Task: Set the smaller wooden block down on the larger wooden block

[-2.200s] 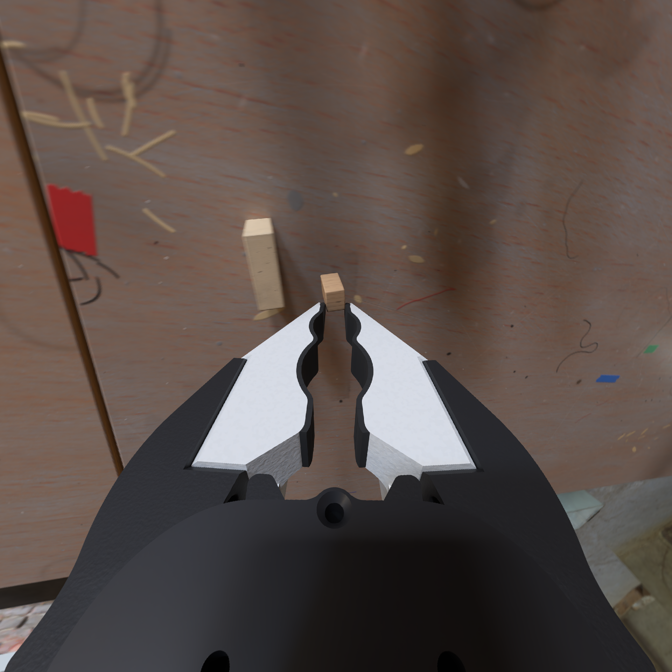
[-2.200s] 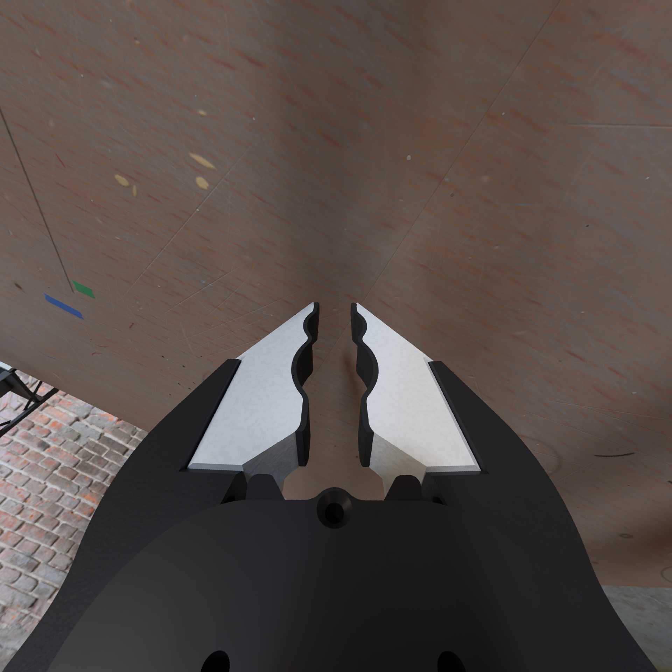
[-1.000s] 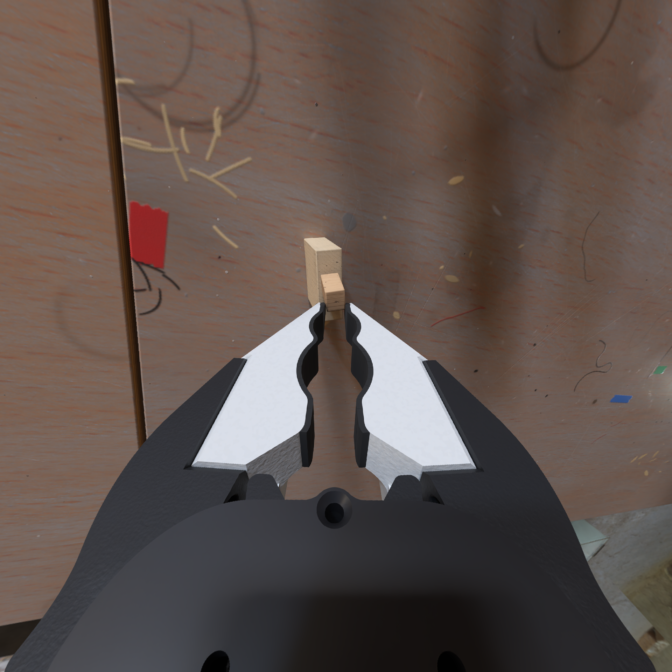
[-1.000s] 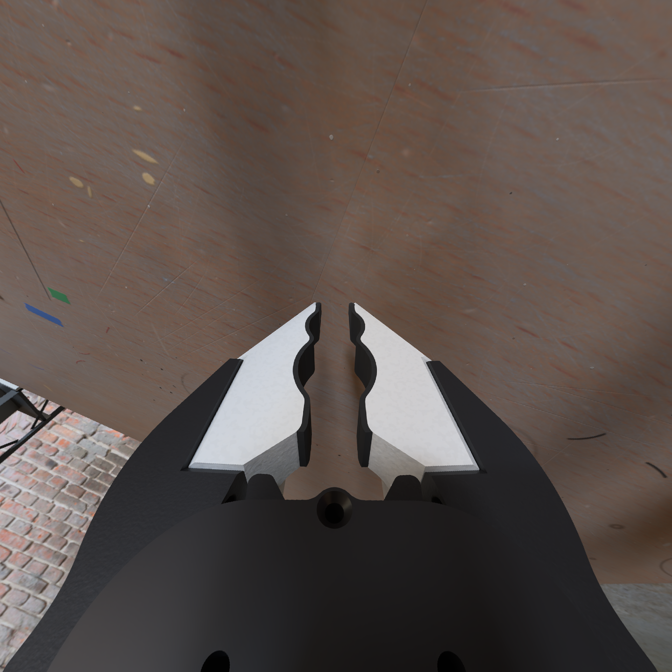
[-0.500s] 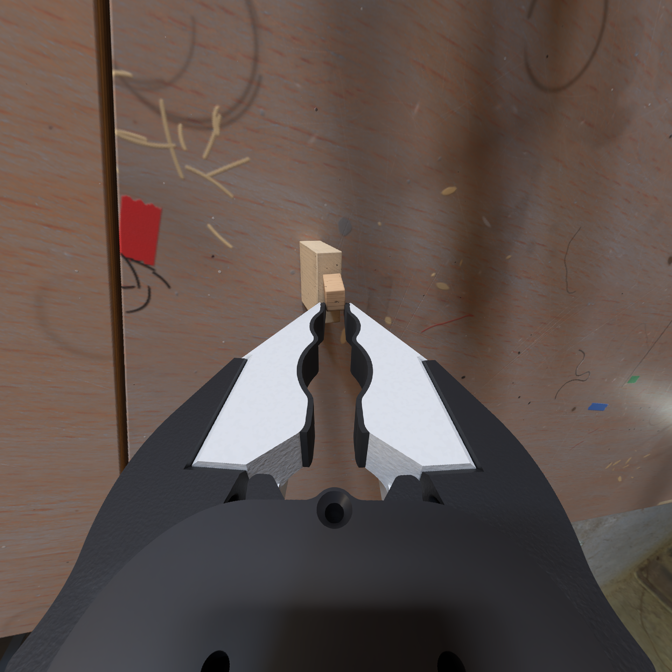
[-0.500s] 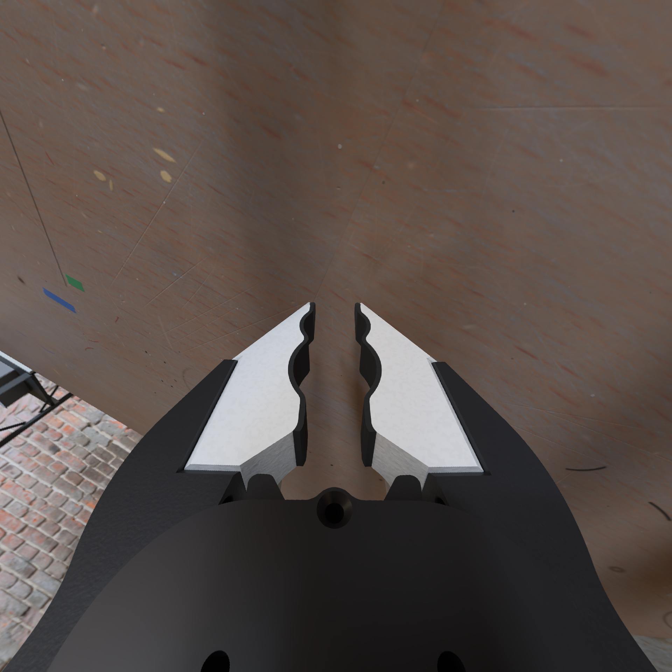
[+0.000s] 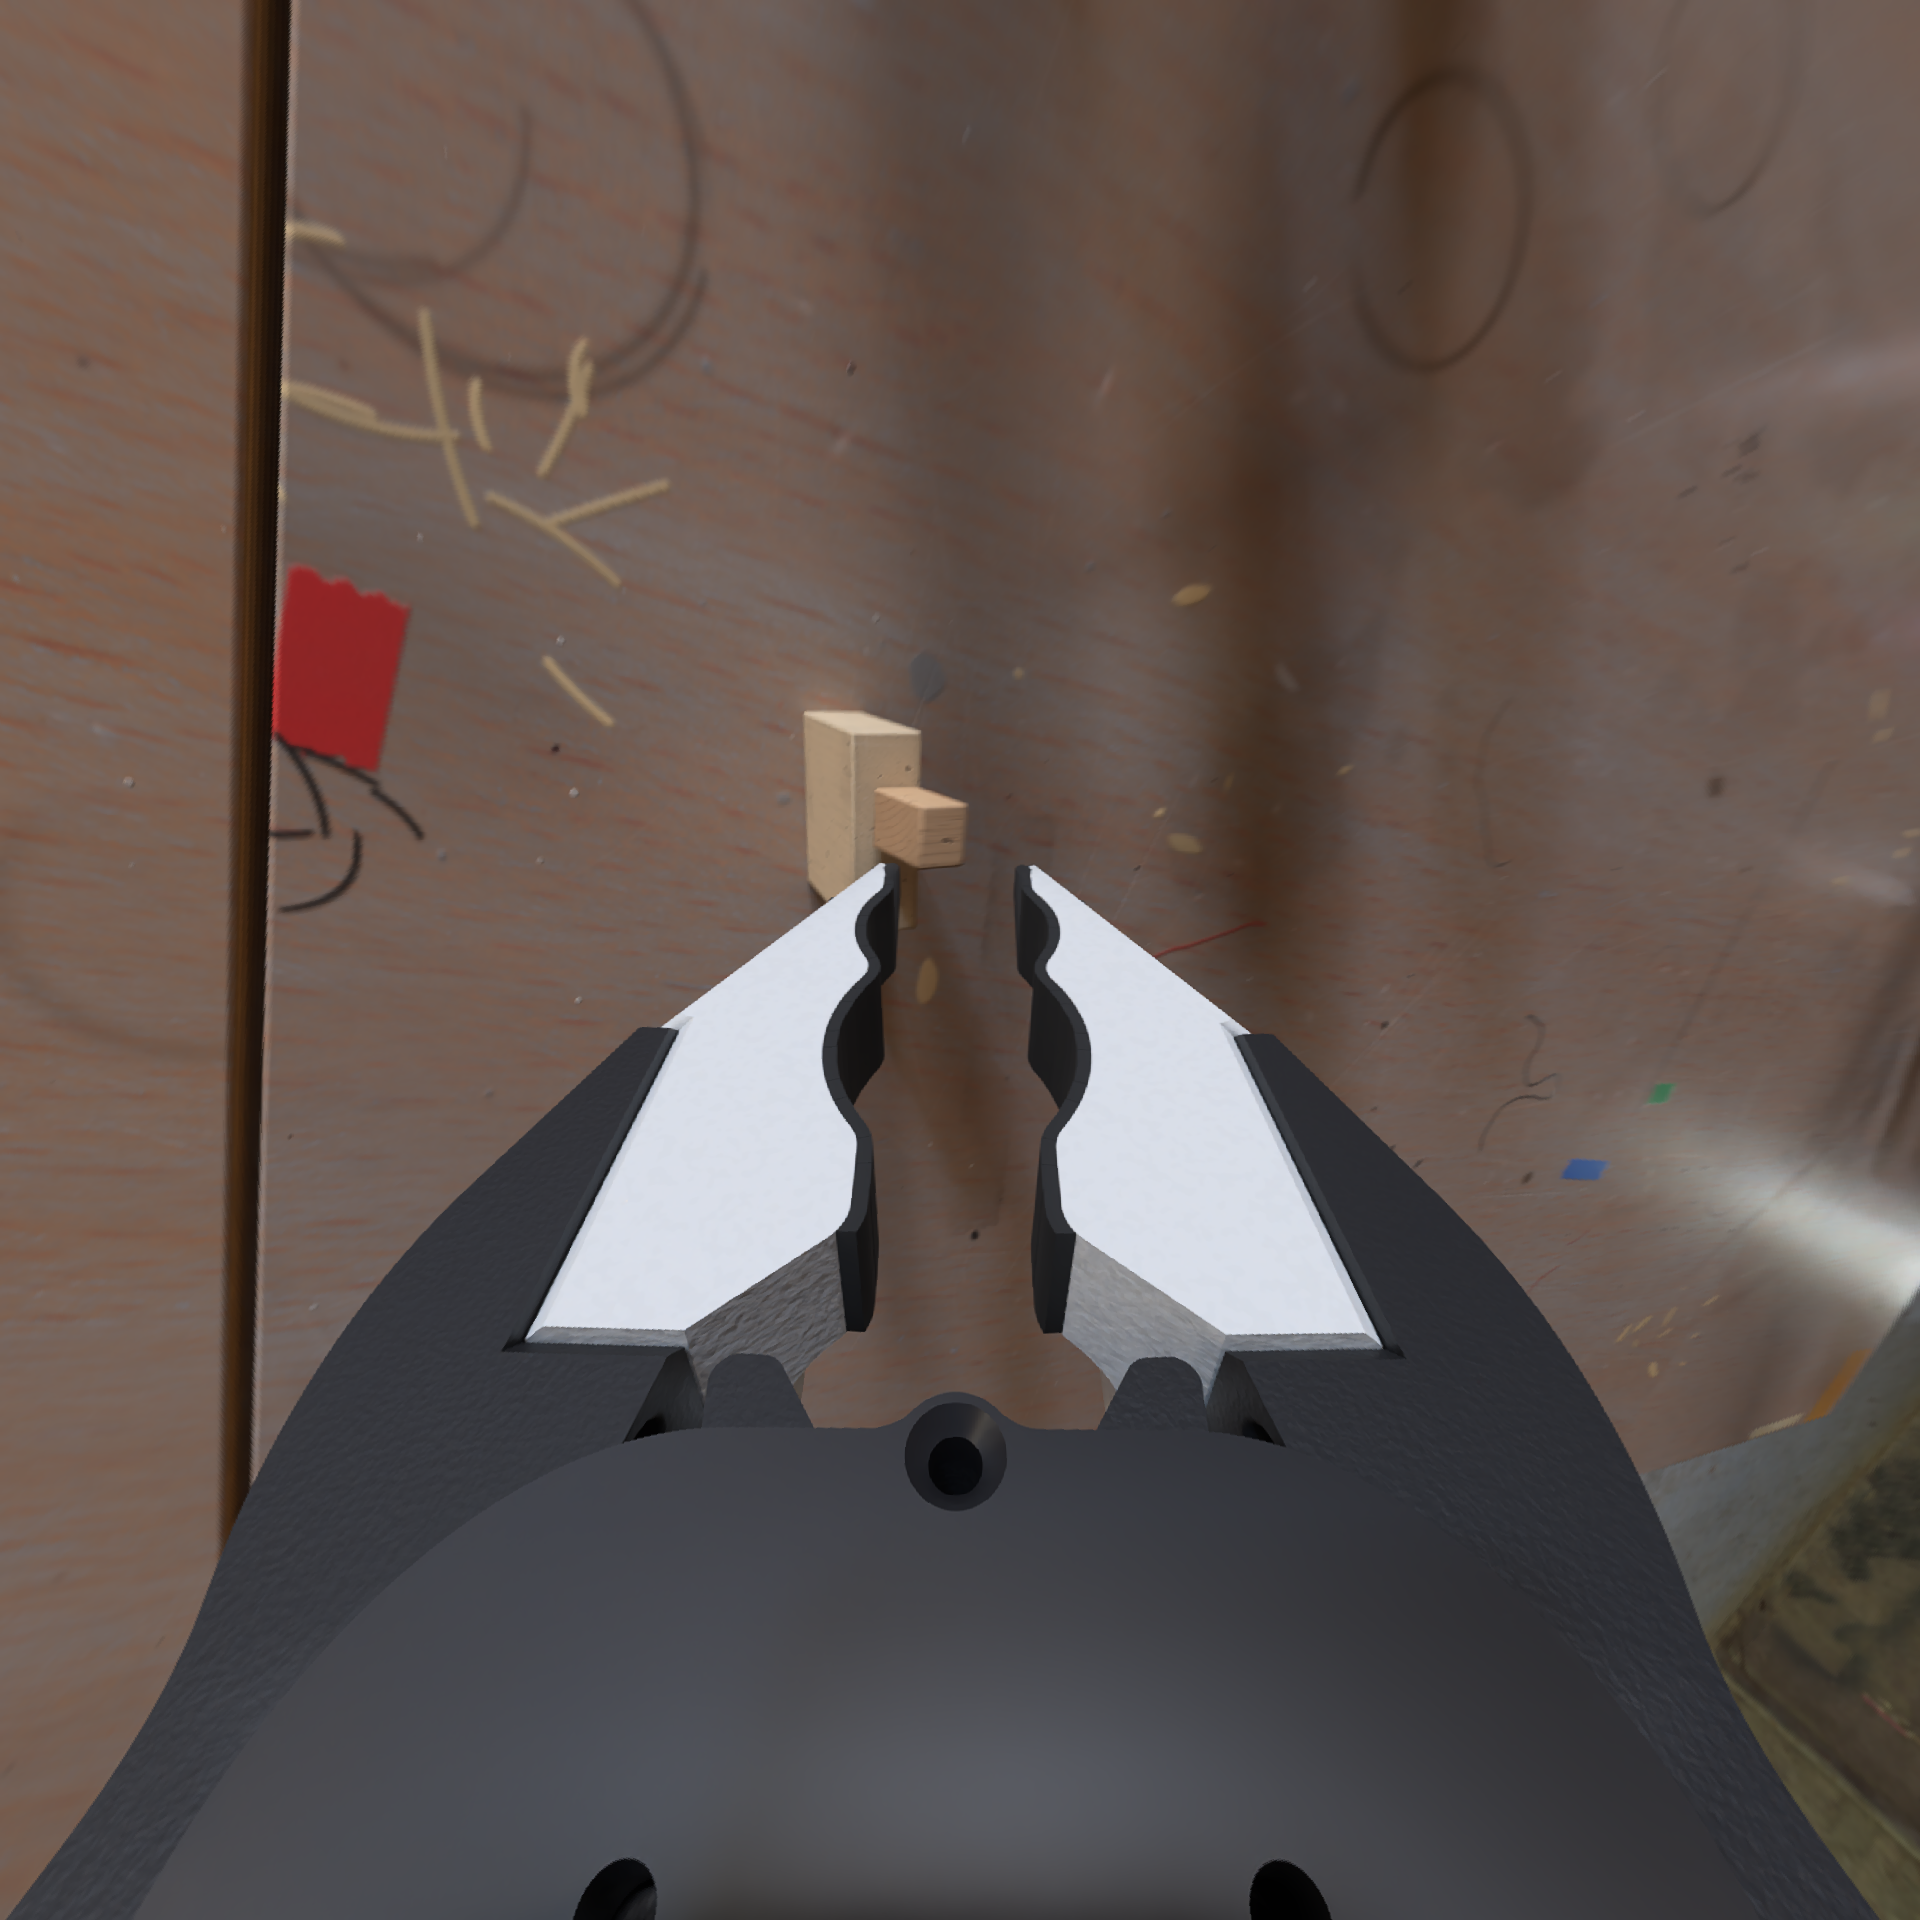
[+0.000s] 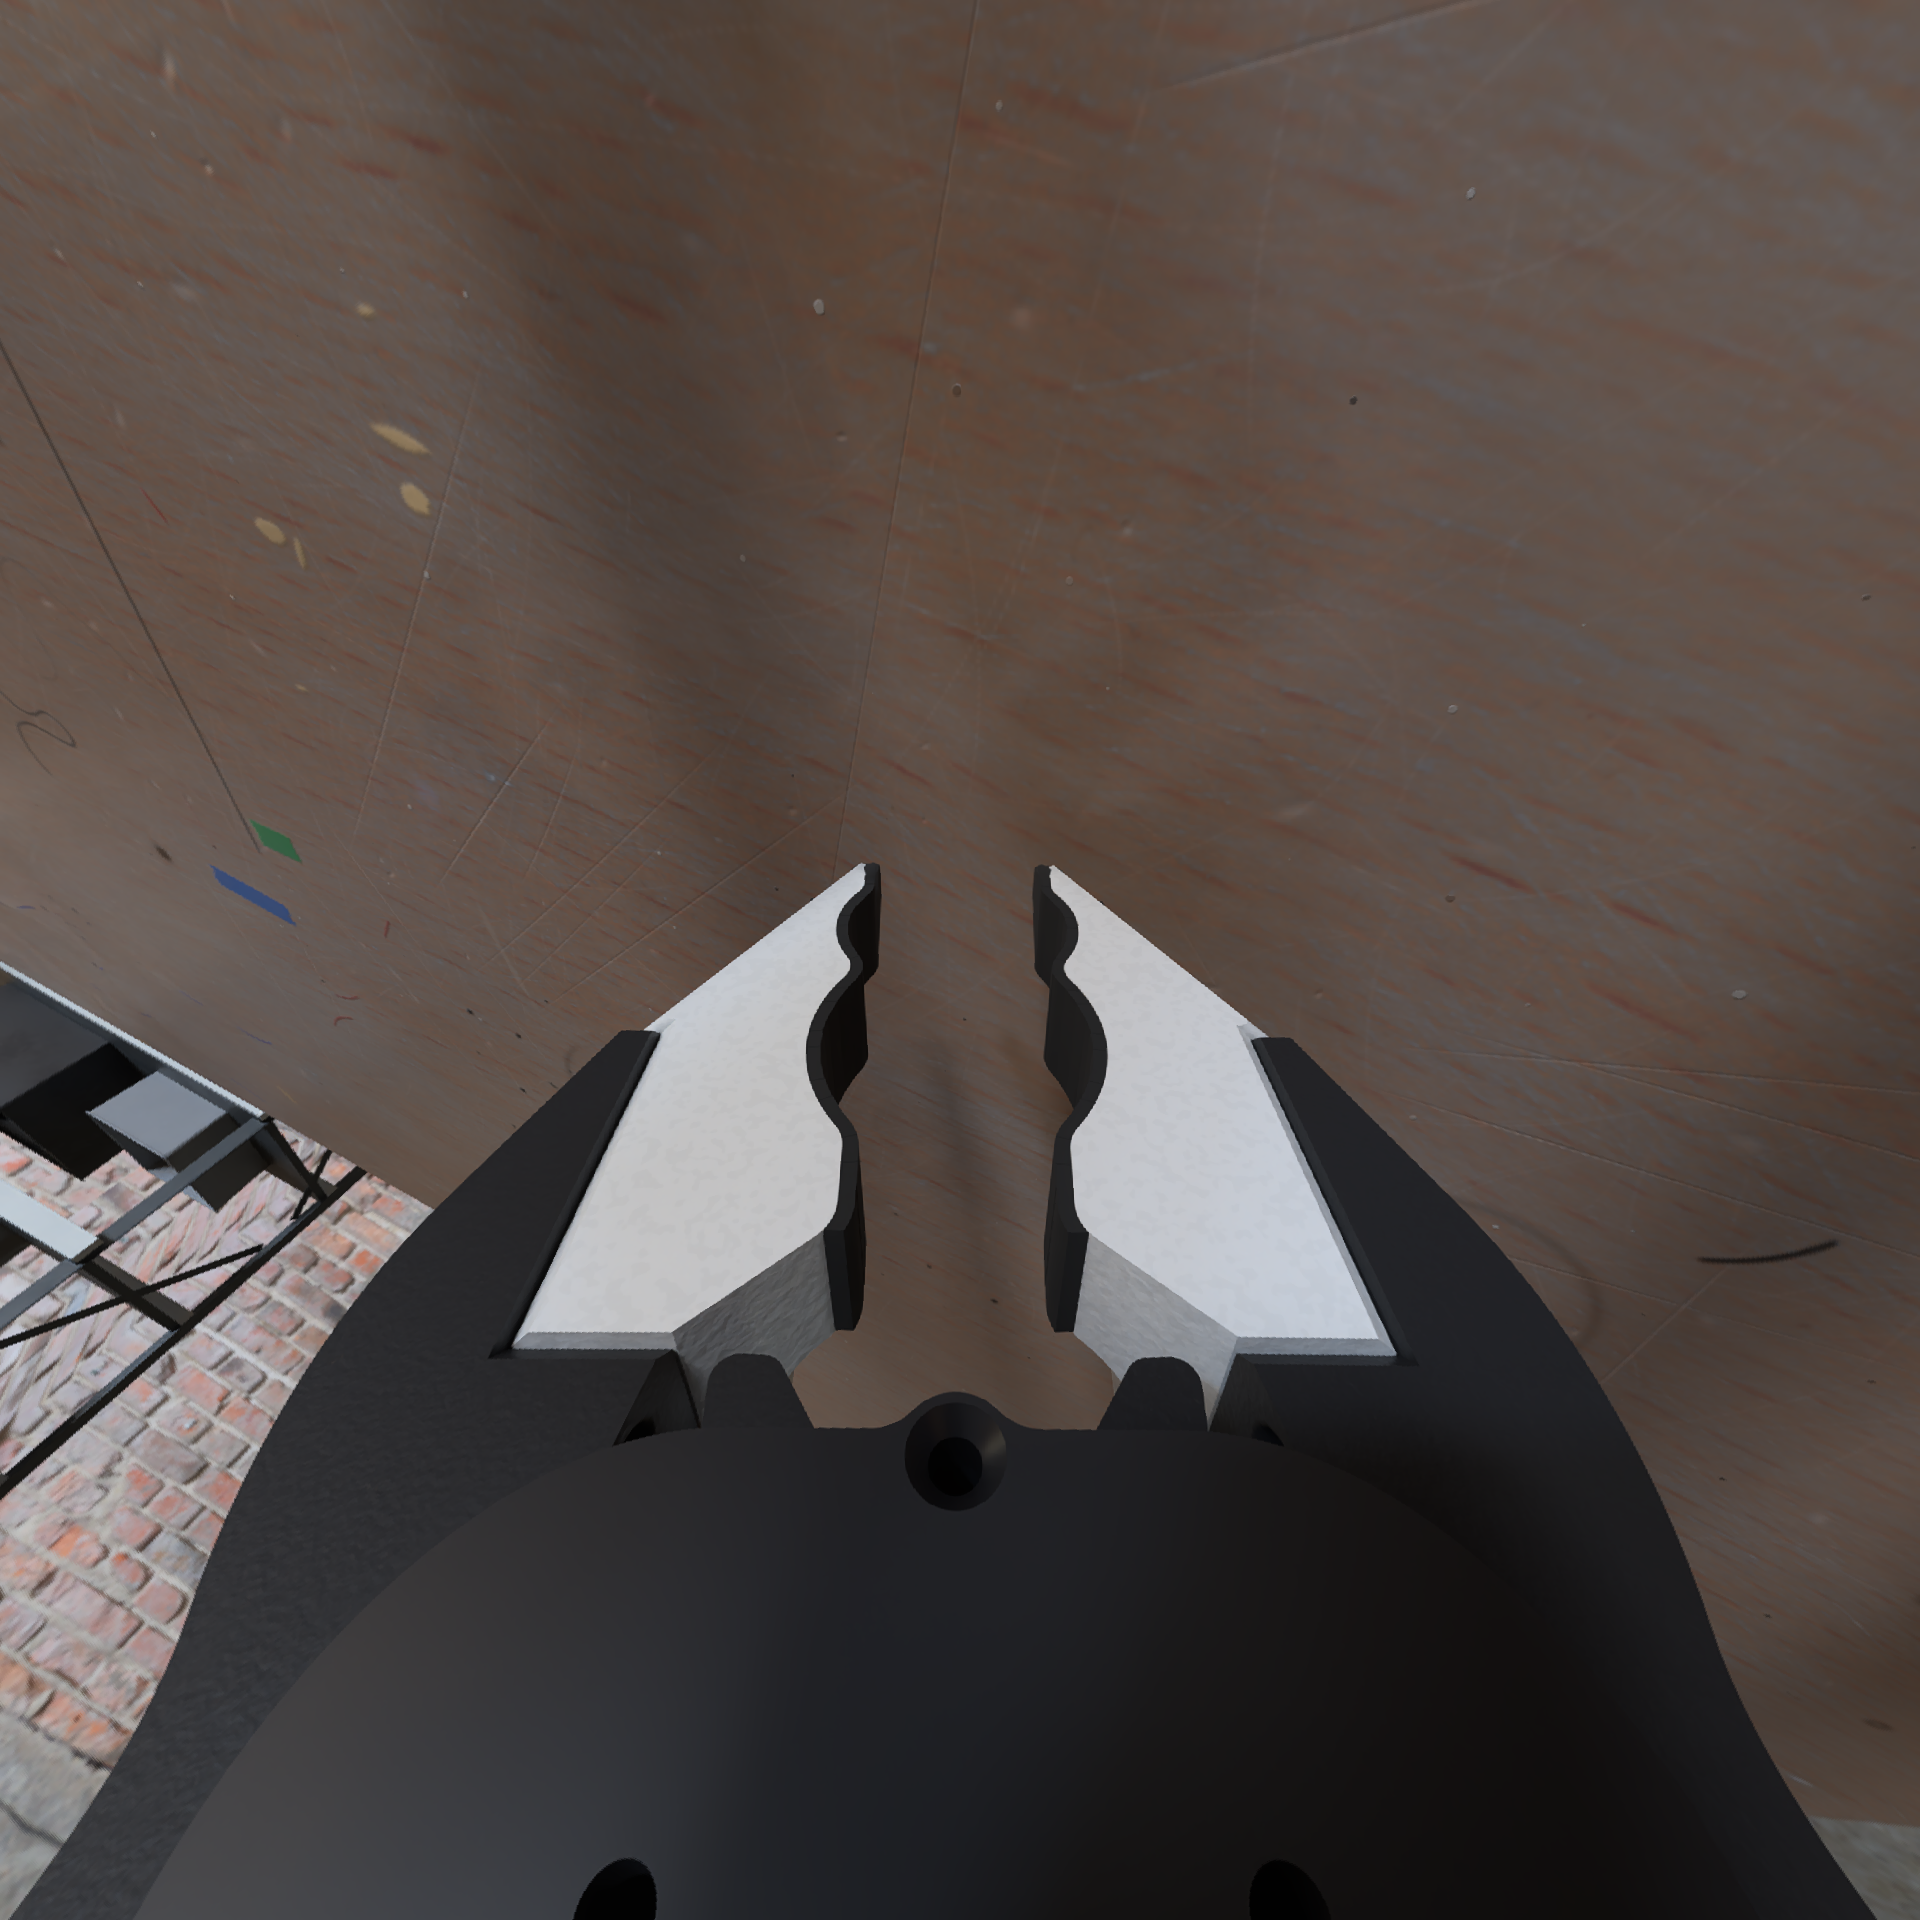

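In the left wrist view the larger pale wooden block (image 7: 844, 805) lies on the brown table. The smaller, darker wooden block (image 7: 922, 826) sits on it near its right edge, just beyond my fingertips. My left gripper (image 7: 954, 883) is open and empty, with its jaws apart and touching neither side of the small block. The left fingertip (image 7: 878, 883) hides the larger block's near end. My right gripper (image 8: 956, 883) is open and empty above bare table. Neither block shows in the right wrist view.
A red patch (image 7: 338, 665), a dark seam (image 7: 260, 623) and wood shavings (image 7: 468, 436) lie left of the blocks. Blue (image 7: 1584, 1169) and green marks sit to the right. The table edge (image 7: 1766, 1444) runs at lower right. A black metal frame (image 8: 125, 1143) stands over a brick floor (image 8: 156, 1455).
My left gripper has opened and let go of the small block, which now stays on the larger block. My right gripper has opened wider and shifted slightly.
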